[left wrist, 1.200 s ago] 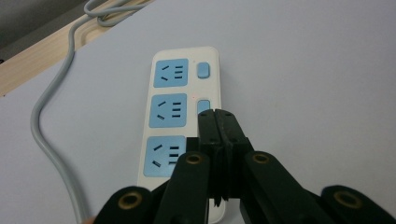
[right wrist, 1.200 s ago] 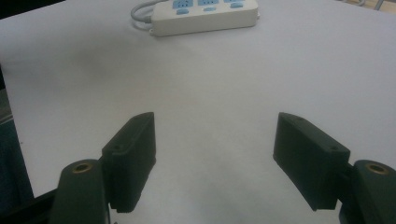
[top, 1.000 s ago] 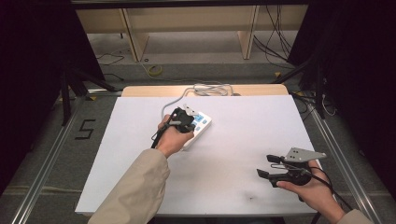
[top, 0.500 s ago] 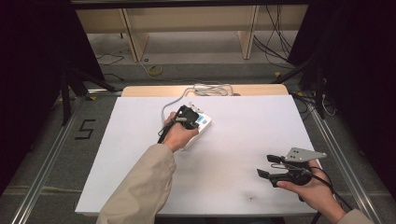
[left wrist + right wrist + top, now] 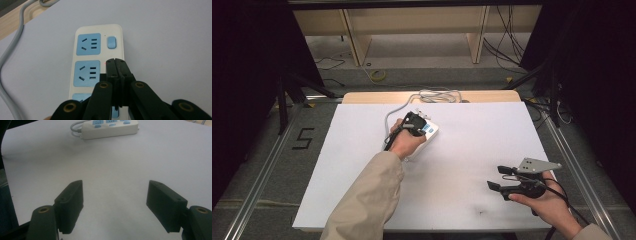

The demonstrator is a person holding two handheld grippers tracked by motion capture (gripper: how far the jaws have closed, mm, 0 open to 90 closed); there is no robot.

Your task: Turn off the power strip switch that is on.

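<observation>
A white power strip with blue sockets lies on the white board, left of centre and towards the far side. Its grey cable runs off to the far edge. My left gripper is shut and empty above the strip. In the left gripper view the closed tips sit over the strip beside the second socket, just below the top blue switch. A tiny red light glows next to the tips. My right gripper stands open and empty near the front right; its view shows the strip far ahead.
A coil of grey cable lies on the wooden table edge beyond the board. Metal rails run along both sides, and a wooden shelf frame stands behind. The person's sleeve crosses the board's front left.
The left hand has slid its shut gripper a little farther and to the right along the power strip. The right gripper has stayed in place, open.
</observation>
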